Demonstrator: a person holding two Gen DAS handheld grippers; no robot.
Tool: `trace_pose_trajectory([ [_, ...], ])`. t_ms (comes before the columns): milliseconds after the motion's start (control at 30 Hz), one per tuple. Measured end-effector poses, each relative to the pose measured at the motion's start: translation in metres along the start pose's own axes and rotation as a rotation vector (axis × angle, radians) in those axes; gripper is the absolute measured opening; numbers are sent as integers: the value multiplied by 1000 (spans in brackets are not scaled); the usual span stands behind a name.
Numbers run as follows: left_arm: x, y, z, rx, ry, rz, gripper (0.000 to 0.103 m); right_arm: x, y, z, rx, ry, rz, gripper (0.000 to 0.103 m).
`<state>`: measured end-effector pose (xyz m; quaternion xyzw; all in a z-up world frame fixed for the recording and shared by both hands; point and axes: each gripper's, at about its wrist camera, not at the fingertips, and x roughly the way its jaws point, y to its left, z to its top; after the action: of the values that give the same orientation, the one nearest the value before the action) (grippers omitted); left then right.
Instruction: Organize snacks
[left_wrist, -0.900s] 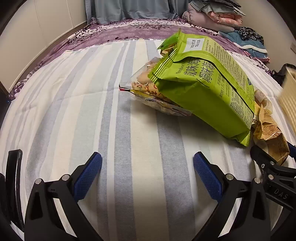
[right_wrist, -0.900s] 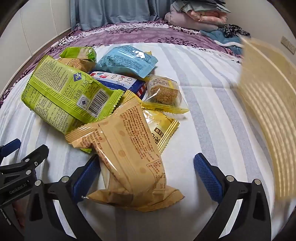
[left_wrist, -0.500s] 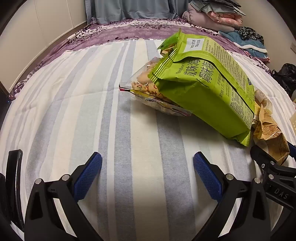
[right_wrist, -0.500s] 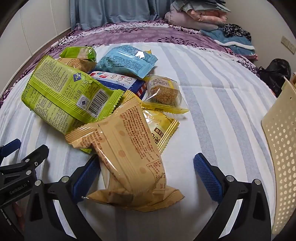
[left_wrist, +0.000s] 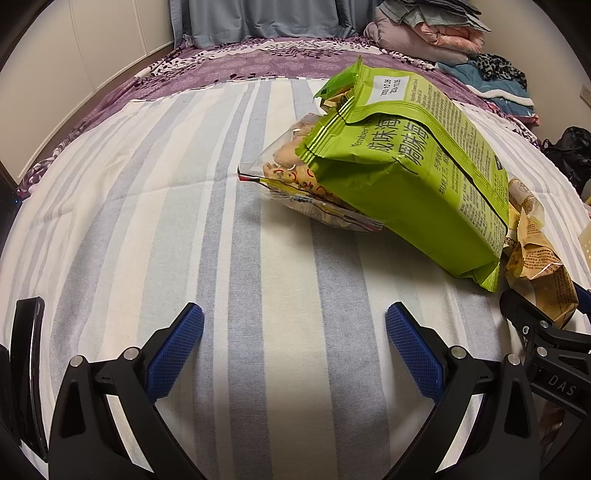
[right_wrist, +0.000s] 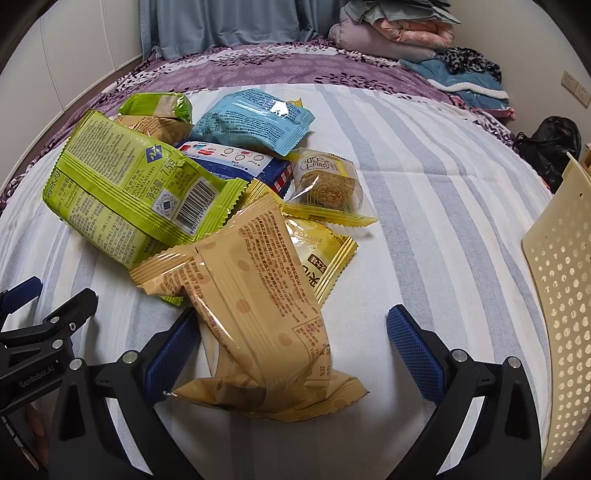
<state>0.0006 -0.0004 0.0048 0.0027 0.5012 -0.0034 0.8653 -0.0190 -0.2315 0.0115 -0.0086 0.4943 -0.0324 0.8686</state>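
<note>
Tan crinkled-film snack packet (right_wrist: 255, 314) lies on the striped bedsheet (right_wrist: 424, 206) at the near edge of the snack pile, between the spread blue pads of the right gripper (right_wrist: 293, 347), jaws wide, gripping nothing. Best practice is probably to close across the packet's middle, then carry it to the cream perforated plastic basket (right_wrist: 557, 295) at right. Left gripper (left_wrist: 293, 347) hovers low, likewise agape and empty, beside the large green foil bag (left_wrist: 413, 177).

a striped bed (right_wrist: 424, 192) carries a heap of snack packets (right_wrist: 221, 206) and a cream perforated basket (right_wrist: 557, 295) at its right edge.
</note>
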Motion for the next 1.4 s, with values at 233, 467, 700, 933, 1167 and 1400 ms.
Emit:
trace_pose_trajectory([
  [233,3,1,2,2,1,2,101,2,0,-2,4,-4,6,98],
  [467,4,1,1,3,2,4,101,3,1,-3,4,-2,7,98],
  [700,7,-1,-5,4,-4,6,101,2,-1,-3,5,-3,8,98],
  [933,5,-5,-4,3,-3,5,101,0,-3,-2,4,-3,7,98],
  [1167,2,-3,0,-1,1,6,101,0,-1,-1,-1,-3,1,98],
  [1400,3,-3,0,0,2,6,101,-1,-1,-1,1,-3,3,98],
])
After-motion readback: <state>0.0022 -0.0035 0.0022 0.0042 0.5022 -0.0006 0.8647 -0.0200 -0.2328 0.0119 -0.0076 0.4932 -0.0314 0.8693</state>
